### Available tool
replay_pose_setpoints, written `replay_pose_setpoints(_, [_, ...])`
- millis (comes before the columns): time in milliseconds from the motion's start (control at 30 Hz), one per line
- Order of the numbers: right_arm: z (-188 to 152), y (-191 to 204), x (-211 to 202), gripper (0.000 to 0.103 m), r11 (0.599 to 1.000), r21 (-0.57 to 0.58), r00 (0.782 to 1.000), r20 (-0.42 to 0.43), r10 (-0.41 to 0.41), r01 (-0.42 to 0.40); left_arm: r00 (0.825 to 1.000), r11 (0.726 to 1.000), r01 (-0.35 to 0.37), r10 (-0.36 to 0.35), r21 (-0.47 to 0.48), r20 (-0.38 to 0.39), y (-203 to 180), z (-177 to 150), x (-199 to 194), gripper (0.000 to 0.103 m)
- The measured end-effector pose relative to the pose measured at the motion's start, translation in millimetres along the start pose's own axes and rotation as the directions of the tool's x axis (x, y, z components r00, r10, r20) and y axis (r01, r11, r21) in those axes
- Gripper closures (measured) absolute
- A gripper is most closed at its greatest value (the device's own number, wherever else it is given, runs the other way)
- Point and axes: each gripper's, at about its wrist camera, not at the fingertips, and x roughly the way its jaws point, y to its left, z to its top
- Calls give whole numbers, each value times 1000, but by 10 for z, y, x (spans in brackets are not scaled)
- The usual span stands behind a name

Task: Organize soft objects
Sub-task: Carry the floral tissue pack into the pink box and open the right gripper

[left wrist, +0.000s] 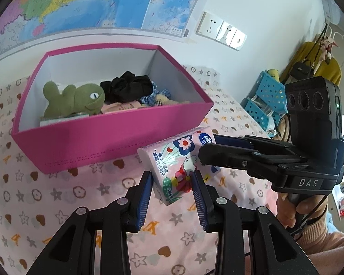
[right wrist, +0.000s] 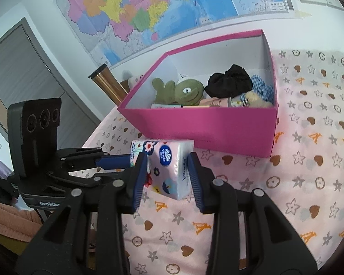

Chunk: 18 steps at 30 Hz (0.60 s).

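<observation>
While both my tongs clamped the tissue pack (left wrist: pixel 175 162) above the patterned cloth (left wrist: pixel 57 197), just before the pink box (left wrist: pixel 107 137), my left gripper (left wrist: pixel 172 183) pinched one end and my right gripper (right wrist: pixel 168 171) the other. Only the right view showed a copper tumbler (right wrist: pixel 107 84) behind the box; only the left showed blue baskets (left wrist: pixel 266 96).

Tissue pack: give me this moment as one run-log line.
tissue pack held off bedsheet | left tool shut on it | right tool shut on it | pink box behind, holds plush frog

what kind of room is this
Probably a bedroom or child's room: a patterned pink sheet underfoot, a big wall map, and a coat rack with clothes and bags in the corner.
</observation>
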Motion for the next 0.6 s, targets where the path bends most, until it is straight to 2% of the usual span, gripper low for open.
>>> replay_pose_setpoints(600, [247,5,-105,63,1000,-24,998,56,-3,5,998,999,-17,15,35,57,-71,252,-87,69])
